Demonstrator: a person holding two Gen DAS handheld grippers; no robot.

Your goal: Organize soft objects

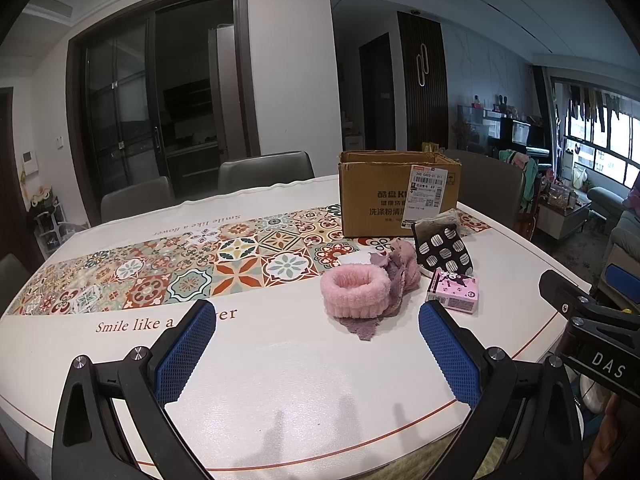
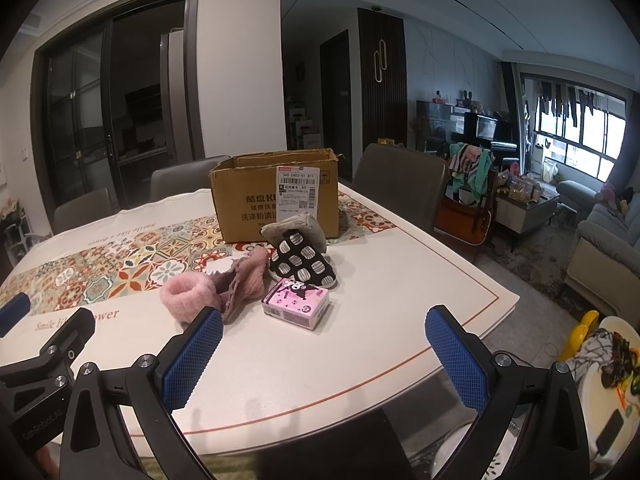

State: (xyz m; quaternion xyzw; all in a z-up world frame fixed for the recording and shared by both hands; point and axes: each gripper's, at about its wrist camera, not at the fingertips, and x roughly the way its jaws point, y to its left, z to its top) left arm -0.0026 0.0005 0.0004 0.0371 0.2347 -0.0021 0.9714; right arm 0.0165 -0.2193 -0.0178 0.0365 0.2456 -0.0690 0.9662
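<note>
the room is dim and bluish, lit mostly by daylight from the window (image 2: 576, 140) at three o'clock. a soft sheen of glare sits on the pale table (image 1: 280, 380) near six o'clock, with faint shadows beside it. both views are sharp in the middle, but bend strongly toward the rim, where black vignetting fills the corners.

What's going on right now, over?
Left gripper and right gripper open, empty. Pink band, cloth, slipper, tissue pack on table before box. Path clear.
</note>
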